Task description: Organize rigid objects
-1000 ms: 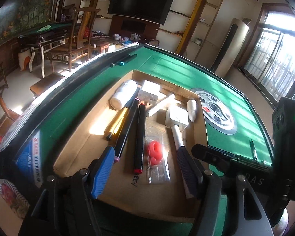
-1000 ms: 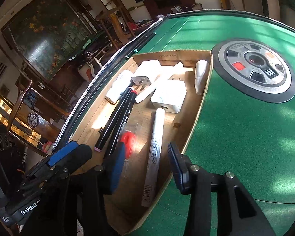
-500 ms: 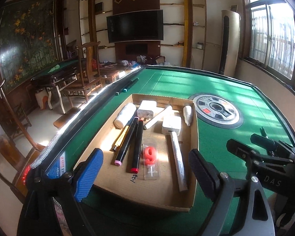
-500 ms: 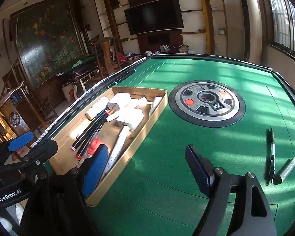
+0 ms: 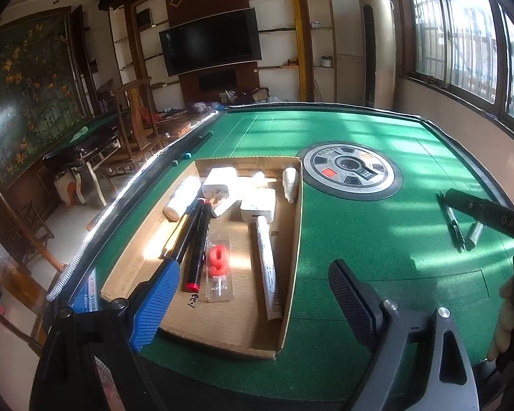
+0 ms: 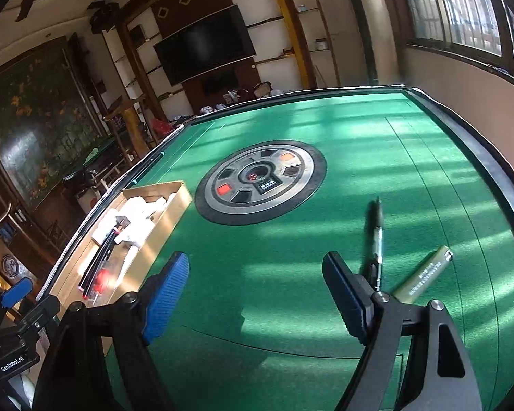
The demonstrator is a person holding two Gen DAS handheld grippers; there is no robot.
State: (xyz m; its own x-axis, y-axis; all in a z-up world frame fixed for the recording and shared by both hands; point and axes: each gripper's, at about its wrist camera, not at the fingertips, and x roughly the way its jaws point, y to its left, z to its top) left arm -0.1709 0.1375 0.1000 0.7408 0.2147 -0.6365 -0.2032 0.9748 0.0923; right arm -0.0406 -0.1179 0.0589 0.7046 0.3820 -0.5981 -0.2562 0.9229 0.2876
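Now over the green table (image 5: 377,239): left hand-held gripper (image 5: 253,291) spread wide and holding nothing, hovering above the near end of the cardboard tray (image 5: 293,250). Right hand-held gripper (image 6: 255,294) likewise spread wide and holding nothing, above bare felt near the table's right side.

Inside the tray, lying lengthwise: two black markers (image 5: 197,239) side by side with a yellow pen (image 5: 178,231) tucked against their left, a packaged red number-nine candle (image 5: 218,263) just right of them, and a long white marker (image 5: 267,267) along the right wall. At the far end, crowded together: a white bottle (image 5: 183,197), a white plug adapter (image 5: 217,185), a white charger block (image 5: 258,205), a white tube (image 5: 243,193) and a small white bottle (image 5: 289,183) against the right wall.

Out on the felt, well apart from the tray: a black pen (image 6: 378,236) and an olive-green marker (image 6: 425,274), ends nearly touching, just beyond the right hand-held gripper's right finger (image 6: 342,294). Round control panel (image 6: 260,181) in the table's centre, between tray and pens.
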